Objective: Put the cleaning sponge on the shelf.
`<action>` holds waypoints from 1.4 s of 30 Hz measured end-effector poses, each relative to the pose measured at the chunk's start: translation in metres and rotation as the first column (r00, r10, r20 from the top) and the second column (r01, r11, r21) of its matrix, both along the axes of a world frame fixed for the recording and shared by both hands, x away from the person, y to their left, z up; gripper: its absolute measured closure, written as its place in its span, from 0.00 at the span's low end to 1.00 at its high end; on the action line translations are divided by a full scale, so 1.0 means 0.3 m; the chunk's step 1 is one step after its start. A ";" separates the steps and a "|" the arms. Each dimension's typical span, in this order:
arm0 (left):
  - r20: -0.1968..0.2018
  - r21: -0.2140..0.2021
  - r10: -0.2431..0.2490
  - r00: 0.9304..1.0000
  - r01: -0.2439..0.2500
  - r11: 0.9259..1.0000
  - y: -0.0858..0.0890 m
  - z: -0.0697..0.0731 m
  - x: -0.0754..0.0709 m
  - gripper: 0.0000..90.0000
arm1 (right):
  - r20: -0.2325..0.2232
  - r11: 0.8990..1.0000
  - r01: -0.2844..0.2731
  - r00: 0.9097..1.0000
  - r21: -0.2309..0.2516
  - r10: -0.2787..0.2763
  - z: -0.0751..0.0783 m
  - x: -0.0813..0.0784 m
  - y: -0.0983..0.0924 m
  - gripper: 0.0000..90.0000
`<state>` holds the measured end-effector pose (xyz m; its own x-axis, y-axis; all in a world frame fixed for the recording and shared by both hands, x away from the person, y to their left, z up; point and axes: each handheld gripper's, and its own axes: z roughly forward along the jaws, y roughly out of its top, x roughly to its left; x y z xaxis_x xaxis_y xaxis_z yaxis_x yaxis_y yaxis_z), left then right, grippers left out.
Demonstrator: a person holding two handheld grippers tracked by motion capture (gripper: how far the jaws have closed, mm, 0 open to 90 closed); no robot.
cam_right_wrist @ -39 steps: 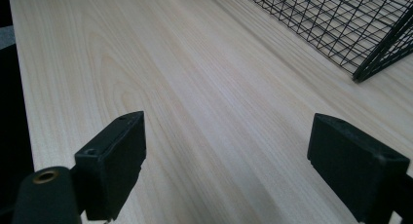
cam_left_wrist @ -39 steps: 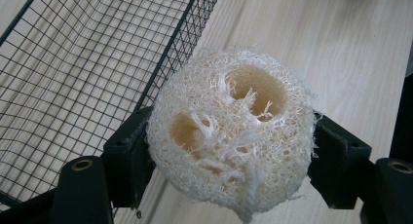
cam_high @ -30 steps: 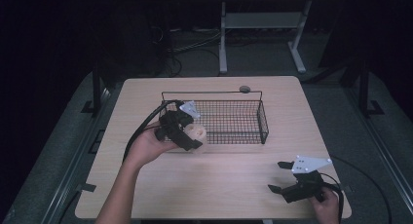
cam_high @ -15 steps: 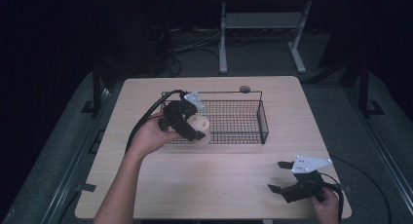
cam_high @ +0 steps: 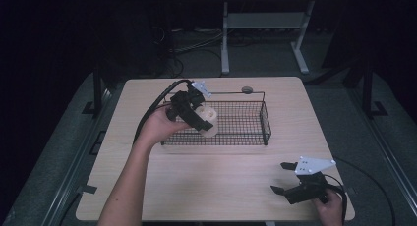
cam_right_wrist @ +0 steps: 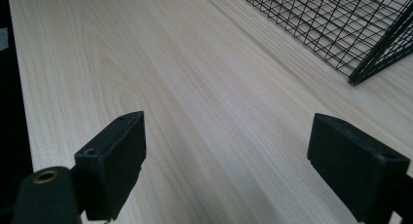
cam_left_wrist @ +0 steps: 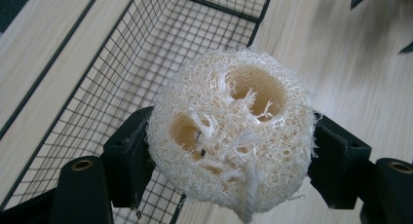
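Gripping loofah over basket: left gripper; right gripper fingers apart.

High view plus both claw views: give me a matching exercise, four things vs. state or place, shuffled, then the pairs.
Things:
1. loofah sponge
2. wire basket
3. left claw
4. right claw

States:
A. open, low over bare table near the front right corner
B. black mesh, standing on the table
C. pale, fibrous, pinched between two jaws
D. shut on a thing, over the basket's left end

Pairs: 1-C, 2-B, 3-D, 4-A
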<state>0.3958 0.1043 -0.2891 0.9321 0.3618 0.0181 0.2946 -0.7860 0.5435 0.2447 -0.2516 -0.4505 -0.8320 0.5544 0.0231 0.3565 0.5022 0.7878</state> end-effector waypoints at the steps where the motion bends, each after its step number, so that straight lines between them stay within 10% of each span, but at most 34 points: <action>1: 0.001 -0.006 0.006 1.000 -0.006 1.000 -0.001 -0.001 0.004 0.30 | -0.001 1.000 0.000 1.000 0.001 0.000 0.000 0.000 0.000 0.15; 42: -0.026 -0.018 0.105 0.994 -0.105 0.994 0.009 -0.107 0.154 0.30 | -0.005 1.000 0.014 1.000 0.012 -0.014 0.001 0.003 -0.012 0.15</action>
